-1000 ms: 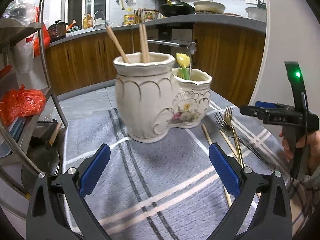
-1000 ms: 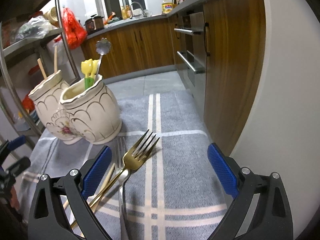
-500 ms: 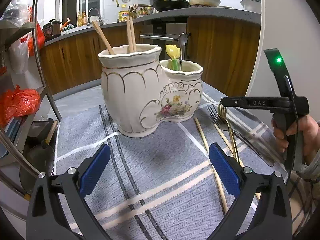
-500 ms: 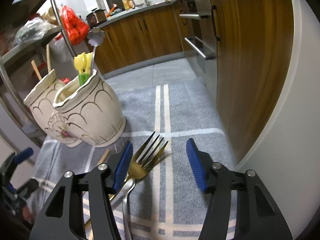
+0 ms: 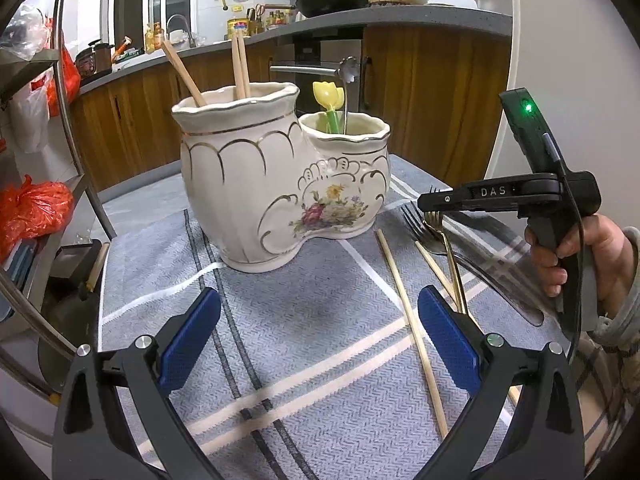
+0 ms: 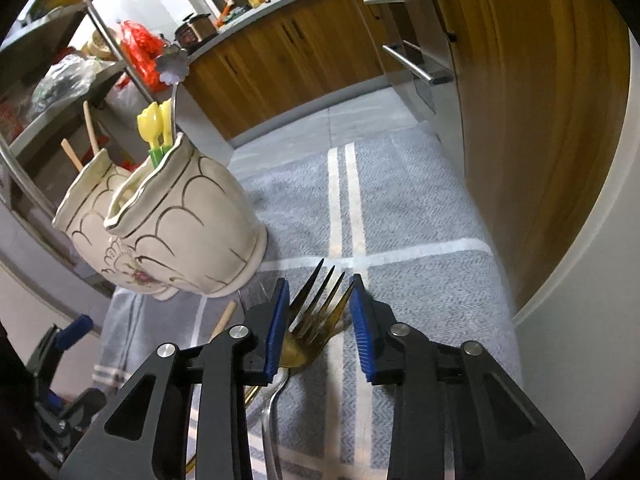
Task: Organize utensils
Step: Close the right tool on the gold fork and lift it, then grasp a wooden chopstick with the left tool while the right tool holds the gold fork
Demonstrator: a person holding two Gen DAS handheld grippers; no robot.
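Note:
A cream two-pot ceramic holder [image 5: 256, 184] [image 6: 180, 232] stands on the grey striped cloth [image 5: 280, 340]. Its tall pot holds wooden chopsticks [image 5: 240, 68]; the low pot holds a yellow-green plastic utensil [image 5: 329, 100] and a flower-handled spoon [image 5: 349, 74]. Right of it lie a gold fork [image 6: 316, 312] [image 5: 450, 256], a silver fork [image 5: 416, 220], loose chopsticks [image 5: 408, 320] and a dark knife [image 5: 496, 276]. My right gripper [image 6: 318, 316] [image 5: 430, 202] is low over the gold fork's head, its jaws closing with the head between them. My left gripper [image 5: 320, 332] hangs open and empty before the holder.
A white wall [image 6: 580, 280] and wooden cabinets [image 6: 520, 120] border the table on the right. A metal shelf rack [image 5: 60, 80] with red bags [image 5: 32, 212] stands at the left. A hand [image 5: 576, 256] holds the right gripper's handle.
The right gripper's jaws have narrowed from wide open to either side of the gold fork's head, and it has sunk closer to the cloth. The left gripper has hardly moved.

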